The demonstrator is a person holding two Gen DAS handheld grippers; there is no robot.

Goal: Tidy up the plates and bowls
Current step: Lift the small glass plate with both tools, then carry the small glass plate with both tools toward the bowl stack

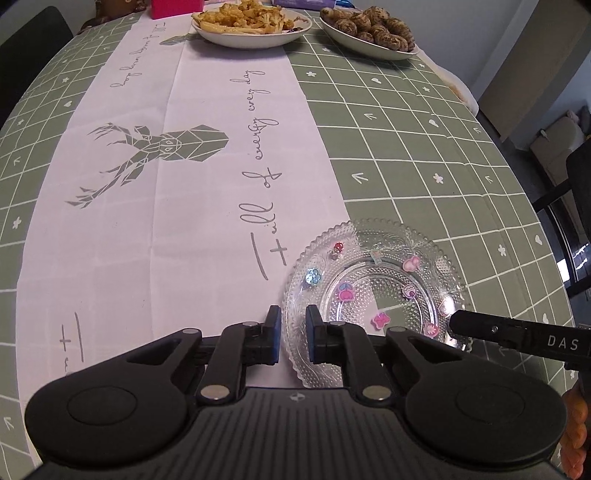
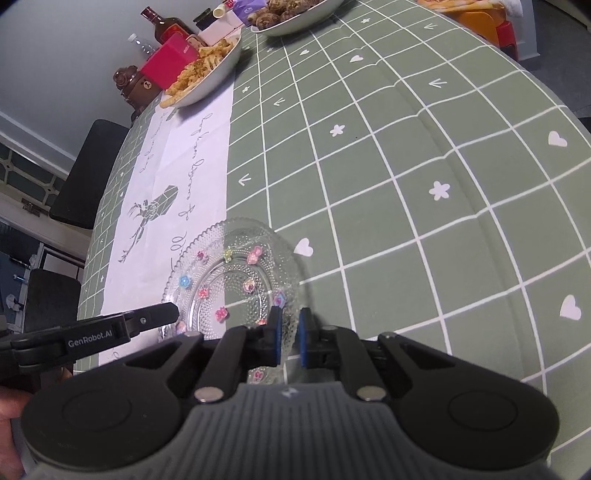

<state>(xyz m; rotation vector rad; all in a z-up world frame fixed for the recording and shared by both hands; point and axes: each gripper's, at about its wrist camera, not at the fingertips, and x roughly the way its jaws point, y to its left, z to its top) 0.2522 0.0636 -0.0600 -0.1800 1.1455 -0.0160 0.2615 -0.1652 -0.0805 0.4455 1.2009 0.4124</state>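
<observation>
Table (image 1: 406, 129) under green grid cloth: glass plate (image 1: 373, 291) near edge, two food dishes (image 1: 251, 33) far end.

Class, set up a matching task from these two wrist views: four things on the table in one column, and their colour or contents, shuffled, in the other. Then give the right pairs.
Column 1
1. glass plate
2. box
3. left dish
4. right dish

Column 2
A. pink-red
B. brown round pieces
C. clear, with small coloured stickers
D. yellow fried food

Pairs: 1-C, 2-A, 3-D, 4-B
</observation>
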